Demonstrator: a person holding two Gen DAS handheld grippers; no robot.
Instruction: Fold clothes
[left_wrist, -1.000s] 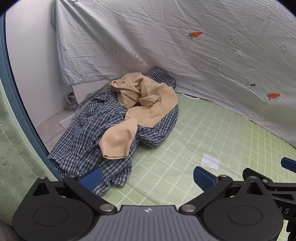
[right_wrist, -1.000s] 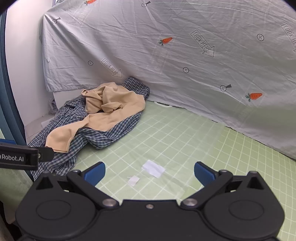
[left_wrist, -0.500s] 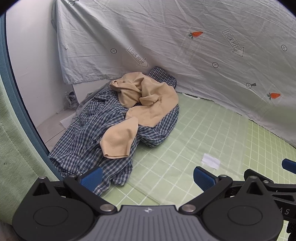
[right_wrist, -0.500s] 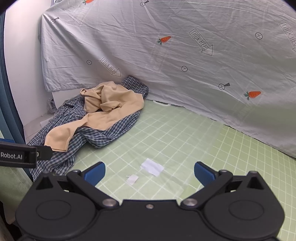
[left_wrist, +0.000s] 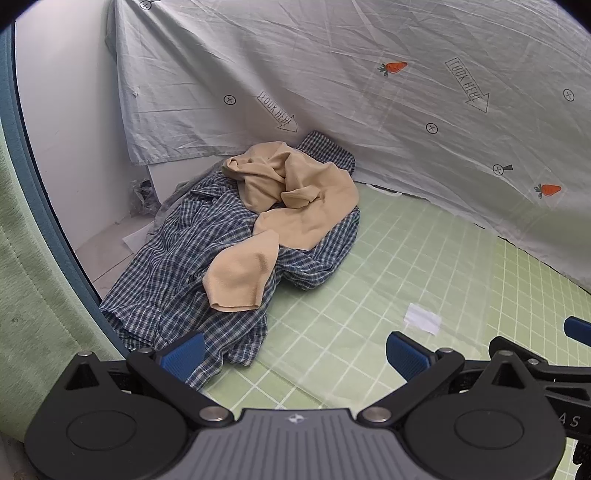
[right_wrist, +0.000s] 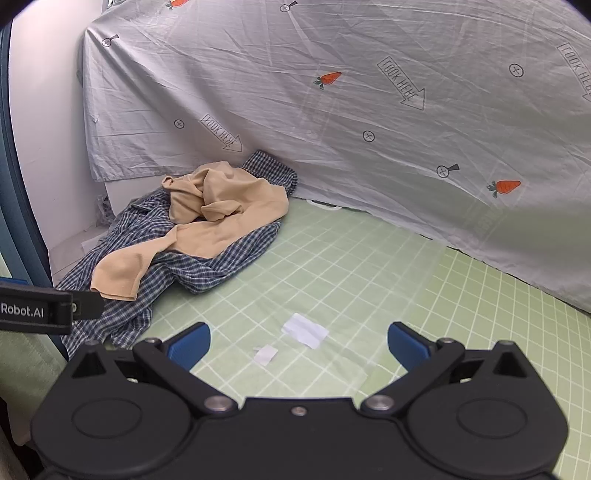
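Two paper scraps (right_wrist: 305, 329) appear only in our right view; the left shows one. Both hand-held grippers, left (left_wrist: 295, 356) and right (right_wrist: 298, 342), hang spread, empty, near the beige garment (left_wrist: 295, 206) heaped on a plaid shirt (left_wrist: 177, 273), its far edge hidden.

Grey sheet (right_wrist: 369, 110) with carrots and "LOOK HERE" arrows hanging as backdrop, creasing all over. Green grid mat (right_wrist: 351, 266) stretching below it, catching soft even light. White wall (left_wrist: 66, 129) standing left; pale floor (left_wrist: 99, 258) showing beneath, beside mat edge.
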